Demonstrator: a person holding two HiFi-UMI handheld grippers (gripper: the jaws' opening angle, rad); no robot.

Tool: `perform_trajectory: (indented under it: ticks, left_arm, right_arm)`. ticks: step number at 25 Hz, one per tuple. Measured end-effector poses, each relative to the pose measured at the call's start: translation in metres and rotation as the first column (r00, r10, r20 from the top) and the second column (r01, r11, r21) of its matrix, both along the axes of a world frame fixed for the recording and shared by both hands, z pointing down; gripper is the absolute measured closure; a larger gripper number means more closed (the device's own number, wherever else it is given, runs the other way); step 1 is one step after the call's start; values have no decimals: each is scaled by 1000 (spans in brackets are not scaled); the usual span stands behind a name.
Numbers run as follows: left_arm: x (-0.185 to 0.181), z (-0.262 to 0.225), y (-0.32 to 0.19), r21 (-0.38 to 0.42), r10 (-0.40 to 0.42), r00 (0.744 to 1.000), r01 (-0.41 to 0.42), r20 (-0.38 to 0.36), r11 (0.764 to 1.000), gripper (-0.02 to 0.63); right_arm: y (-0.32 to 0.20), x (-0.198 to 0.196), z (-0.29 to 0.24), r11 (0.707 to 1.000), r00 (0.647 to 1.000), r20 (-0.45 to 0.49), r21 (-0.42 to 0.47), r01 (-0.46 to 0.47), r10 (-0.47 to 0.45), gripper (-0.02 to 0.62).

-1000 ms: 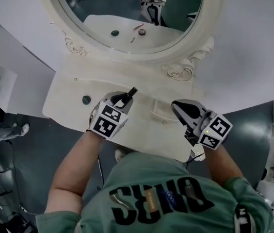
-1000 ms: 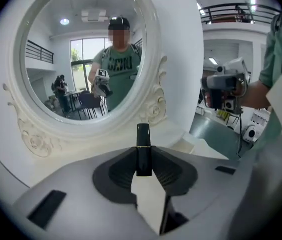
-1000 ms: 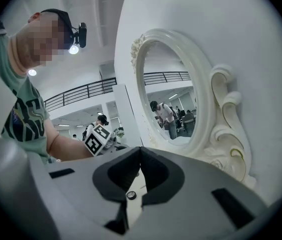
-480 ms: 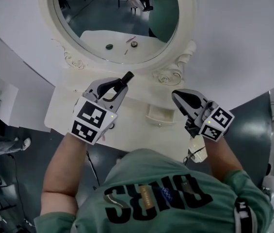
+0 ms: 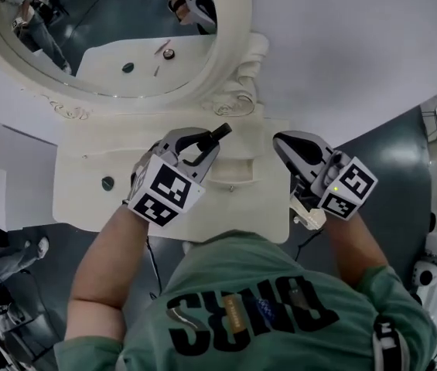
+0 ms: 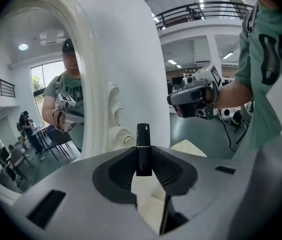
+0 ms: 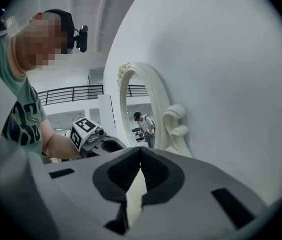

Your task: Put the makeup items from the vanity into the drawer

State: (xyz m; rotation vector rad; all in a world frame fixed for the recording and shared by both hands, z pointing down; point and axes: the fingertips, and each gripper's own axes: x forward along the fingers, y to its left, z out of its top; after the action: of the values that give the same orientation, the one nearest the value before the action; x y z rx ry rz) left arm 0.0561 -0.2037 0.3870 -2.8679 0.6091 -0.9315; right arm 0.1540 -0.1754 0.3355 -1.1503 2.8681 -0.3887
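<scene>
Obs., head view: we saw the left gripper [image 5: 205, 147] held over the white vanity [image 5: 87, 199], with its tips at the rear-left side of the small drawer [image 5: 237, 180]. The drawer stood pulled out from the front of the vanity top, its knob facing the person.

Left claw: the left gripper view showed it pinching a black lipstick tube [image 6: 143, 146]. The pads pressed on the lower part of the tube. The upper part, with a thin gold band, stuck out past the tips. The tube stood in line with the jaws. It was off the vanity surface and we could not say it was inside the drawer; from above it sat just beside the drawer's back edge.

Right claw: the right gripper [image 5: 286, 147] hung to the right of the drawer, near the vanity's right edge. Its own view showed the pads pressed together at the tips with nothing between them.

Other items: a small round green item [image 5: 108, 182] lay on the vanity top, well to the left of the left gripper. The oval mirror [image 5: 230, 60] stood behind. Its glass reflected the green item and a few smaller pieces we could not identify.
</scene>
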Motion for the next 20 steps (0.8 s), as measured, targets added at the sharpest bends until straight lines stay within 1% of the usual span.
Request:
perform_trajectory:
  ticks: [4, 8, 13, 16, 20]
  left_arm:
    - [33, 56, 7, -30, 93, 992, -91, 90, 995, 507]
    - [56, 117, 19, -77, 179, 967, -168, 182, 983, 508]
    - [60, 171, 36, -129, 272, 915, -244, 299, 961, 506]
    - [58, 193, 43, -178, 321, 881, -274, 347, 945, 506]
    - [55, 218, 54, -234, 387, 827, -315, 408, 920, 506]
  right_arm:
    - [2, 37, 28, 997, 998, 10, -52, -61, 61, 584]
    - [3, 69, 59, 989, 994, 22, -100, -108, 111, 584]
    - [9, 91, 90, 980, 991, 39, -158, -123, 131, 584]
    - [10, 99, 105, 975, 990, 44, -184, -125, 135, 584]
    - [10, 105, 120, 970, 989, 53, -208, -121, 135, 584]
